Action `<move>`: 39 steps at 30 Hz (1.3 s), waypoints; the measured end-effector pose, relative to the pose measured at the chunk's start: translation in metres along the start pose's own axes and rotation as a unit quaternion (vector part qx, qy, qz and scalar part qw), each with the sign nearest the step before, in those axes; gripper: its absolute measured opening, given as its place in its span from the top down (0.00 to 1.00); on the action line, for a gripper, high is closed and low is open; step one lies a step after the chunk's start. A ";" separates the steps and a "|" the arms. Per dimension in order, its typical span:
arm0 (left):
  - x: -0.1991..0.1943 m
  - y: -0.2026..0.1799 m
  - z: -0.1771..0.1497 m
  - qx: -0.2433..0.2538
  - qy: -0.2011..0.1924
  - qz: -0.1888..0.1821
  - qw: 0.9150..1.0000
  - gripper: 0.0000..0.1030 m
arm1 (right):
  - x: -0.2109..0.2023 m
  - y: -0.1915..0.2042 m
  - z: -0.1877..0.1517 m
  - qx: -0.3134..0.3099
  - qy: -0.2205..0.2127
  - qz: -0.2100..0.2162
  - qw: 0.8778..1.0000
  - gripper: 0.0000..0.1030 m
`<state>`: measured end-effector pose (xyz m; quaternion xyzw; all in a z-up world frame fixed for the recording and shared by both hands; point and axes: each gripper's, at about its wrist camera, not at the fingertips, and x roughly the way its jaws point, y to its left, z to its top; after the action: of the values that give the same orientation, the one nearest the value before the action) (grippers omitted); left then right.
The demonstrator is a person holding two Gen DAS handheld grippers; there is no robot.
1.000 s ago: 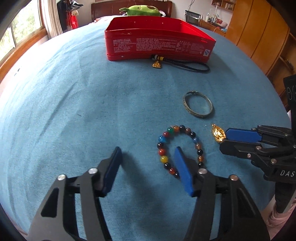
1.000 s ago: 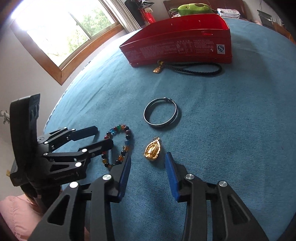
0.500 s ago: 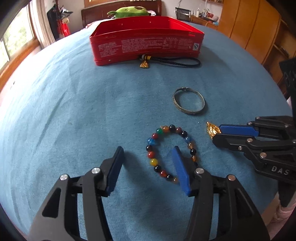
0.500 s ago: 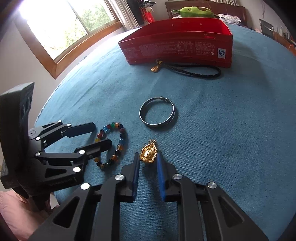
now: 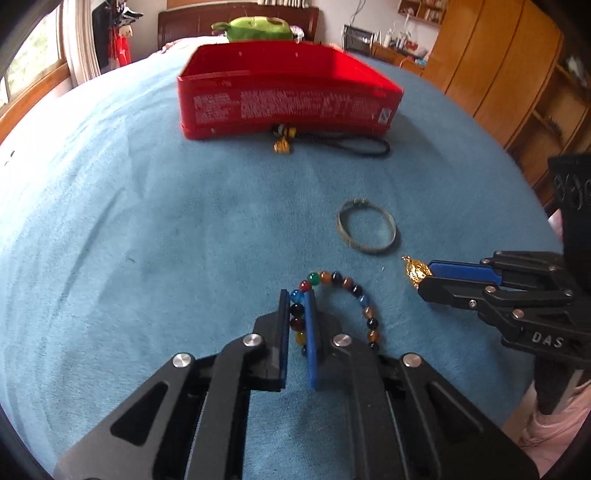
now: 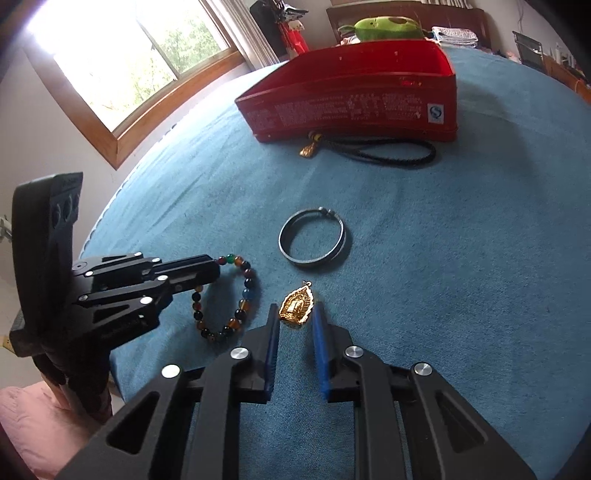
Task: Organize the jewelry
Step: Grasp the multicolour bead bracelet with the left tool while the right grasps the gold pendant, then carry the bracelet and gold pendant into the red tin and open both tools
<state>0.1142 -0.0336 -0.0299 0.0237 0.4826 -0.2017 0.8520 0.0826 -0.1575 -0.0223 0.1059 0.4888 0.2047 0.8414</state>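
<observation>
My left gripper [image 5: 297, 295] is shut on the left side of the multicoloured bead bracelet [image 5: 354, 291], which lies on the blue cloth [image 5: 129, 229]; the bracelet also shows in the right wrist view [image 6: 245, 291]. My right gripper [image 6: 295, 314] has closed on the lower end of the gold pendant [image 6: 296, 304], with its jaws touching the pendant's sides; the pendant also shows in the left wrist view [image 5: 415, 271]. A metal bangle [image 6: 312, 242] lies just beyond. A red open box [image 5: 288, 99] stands at the far side.
A black cord with a small gold charm [image 5: 340, 144] lies against the box's front wall. A green plush toy [image 5: 255, 29] sits behind the box. A wooden wardrobe [image 5: 498, 74] stands right and a window [image 6: 122, 62] left.
My left gripper has closed from wide open onto the bead bracelet. My right gripper closed around the gold pendant earlier and stays on it. Both views have moved nearer the red box.
</observation>
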 end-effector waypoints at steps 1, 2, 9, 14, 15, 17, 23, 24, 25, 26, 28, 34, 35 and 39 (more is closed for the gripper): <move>-0.006 0.002 0.002 -0.003 -0.010 -0.001 1.000 0.94 | -0.004 0.000 0.002 0.001 -0.006 0.000 1.000 0.83; -0.012 0.003 0.004 -0.004 -0.019 -0.002 1.000 0.94 | -0.007 -0.001 0.003 0.001 -0.010 0.001 1.000 0.83; -0.040 0.011 0.019 -0.016 -0.062 -0.004 0.998 0.94 | -0.028 -0.003 0.021 0.002 -0.037 0.006 0.999 0.83; -0.049 0.019 0.035 -0.026 -0.077 0.000 0.997 0.94 | -0.036 -0.007 0.039 0.005 -0.051 0.005 0.999 0.83; -0.051 0.021 0.040 -0.028 -0.081 0.000 0.996 0.94 | -0.038 -0.009 0.044 0.008 -0.054 0.005 0.999 0.83; -0.056 0.024 0.049 -0.030 -0.089 0.000 0.996 0.94 | -0.041 -0.011 0.052 0.010 -0.059 0.003 0.998 0.83; -0.073 0.029 0.081 -0.034 -0.117 0.007 0.993 0.94 | -0.054 -0.016 0.082 0.008 -0.082 -0.004 0.997 0.83; -0.074 0.029 0.086 -0.034 -0.121 0.008 0.992 0.94 | -0.057 -0.017 0.088 0.008 -0.088 -0.004 0.996 0.83; -0.077 0.029 0.094 -0.034 -0.126 0.008 0.991 0.94 | -0.059 -0.018 0.093 0.008 -0.092 -0.005 0.996 0.83; -0.078 0.029 0.101 -0.035 -0.130 0.009 0.991 0.94 | -0.062 -0.019 0.100 0.007 -0.097 -0.005 0.995 0.83; -0.082 0.029 0.114 -0.035 -0.137 0.009 0.990 0.94 | -0.065 -0.021 0.114 0.007 -0.104 -0.006 0.995 0.83; -0.082 0.029 0.163 -0.036 -0.156 0.008 0.987 0.94 | -0.058 -0.028 0.160 0.011 -0.116 -0.016 0.993 0.83; -0.078 0.030 0.172 -0.038 -0.157 0.007 0.987 0.94 | -0.055 -0.030 0.167 0.013 -0.116 -0.017 0.993 0.83; -0.053 0.035 0.198 -0.046 -0.145 0.004 0.988 0.94 | -0.033 -0.040 0.194 0.023 -0.112 -0.030 0.993 0.83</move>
<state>0.2636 -0.0315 0.1139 -0.0430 0.3623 -0.1771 0.9141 0.2460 -0.2037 0.0851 0.1328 0.3993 0.1554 0.8937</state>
